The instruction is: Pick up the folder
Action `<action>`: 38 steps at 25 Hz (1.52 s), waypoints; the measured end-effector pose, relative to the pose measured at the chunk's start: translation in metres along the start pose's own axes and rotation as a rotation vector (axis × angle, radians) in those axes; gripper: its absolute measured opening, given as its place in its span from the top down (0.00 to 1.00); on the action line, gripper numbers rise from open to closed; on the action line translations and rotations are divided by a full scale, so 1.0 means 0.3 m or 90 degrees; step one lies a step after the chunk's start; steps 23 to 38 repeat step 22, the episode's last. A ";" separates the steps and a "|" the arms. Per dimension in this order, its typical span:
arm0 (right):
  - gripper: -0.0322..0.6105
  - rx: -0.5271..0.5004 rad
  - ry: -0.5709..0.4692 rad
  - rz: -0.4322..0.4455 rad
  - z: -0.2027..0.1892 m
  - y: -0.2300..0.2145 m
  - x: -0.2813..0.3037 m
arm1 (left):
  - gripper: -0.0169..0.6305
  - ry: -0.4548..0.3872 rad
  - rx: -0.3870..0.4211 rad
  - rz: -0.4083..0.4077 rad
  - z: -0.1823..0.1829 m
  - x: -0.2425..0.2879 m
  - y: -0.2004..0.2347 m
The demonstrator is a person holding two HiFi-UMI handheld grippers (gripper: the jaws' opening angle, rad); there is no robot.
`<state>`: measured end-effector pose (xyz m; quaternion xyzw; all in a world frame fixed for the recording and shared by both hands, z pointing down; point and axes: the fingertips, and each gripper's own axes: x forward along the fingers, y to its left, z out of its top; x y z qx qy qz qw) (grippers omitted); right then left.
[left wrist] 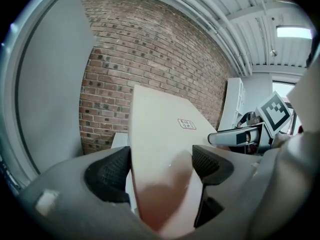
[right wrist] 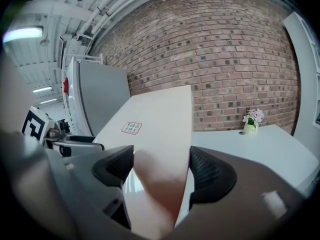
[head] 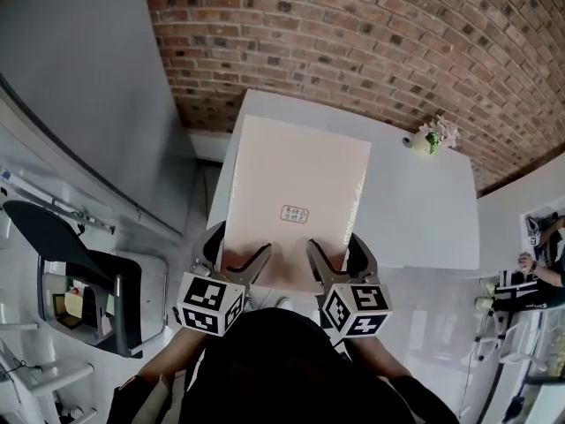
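A cream folder (head: 296,184) with a small red-printed label (head: 295,213) is held by its near edge, raised and tilted over the white table (head: 424,210). My left gripper (head: 237,259) is shut on the near left part, and my right gripper (head: 334,256) is shut on the near right part. In the left gripper view the folder (left wrist: 160,134) runs up between the dark pads (left wrist: 107,174), with the other gripper (left wrist: 240,134) to its right. The right gripper view has the folder (right wrist: 155,119) wedged between its pads (right wrist: 210,176).
A small vase of flowers (head: 431,137) stands at the table's far right corner. A brick wall (head: 353,34) runs behind the table and a grey panel (head: 79,78) is on the left. A dark chair (head: 71,263) is at lower left, a person (head: 538,263) at far right.
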<state>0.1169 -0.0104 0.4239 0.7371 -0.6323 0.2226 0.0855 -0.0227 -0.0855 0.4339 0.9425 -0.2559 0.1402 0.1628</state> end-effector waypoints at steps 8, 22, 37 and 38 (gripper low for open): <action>0.40 0.013 -0.010 0.013 -0.008 -0.065 -0.049 | 0.38 0.004 0.002 0.015 -0.005 0.007 -0.083; 0.41 0.020 -0.010 0.020 -0.033 -0.103 -0.079 | 0.38 0.010 0.005 0.023 -0.027 0.012 -0.134; 0.41 0.020 -0.010 0.020 -0.033 -0.103 -0.079 | 0.38 0.010 0.005 0.023 -0.027 0.012 -0.134; 0.41 0.020 -0.010 0.020 -0.033 -0.103 -0.079 | 0.38 0.010 0.005 0.023 -0.027 0.012 -0.134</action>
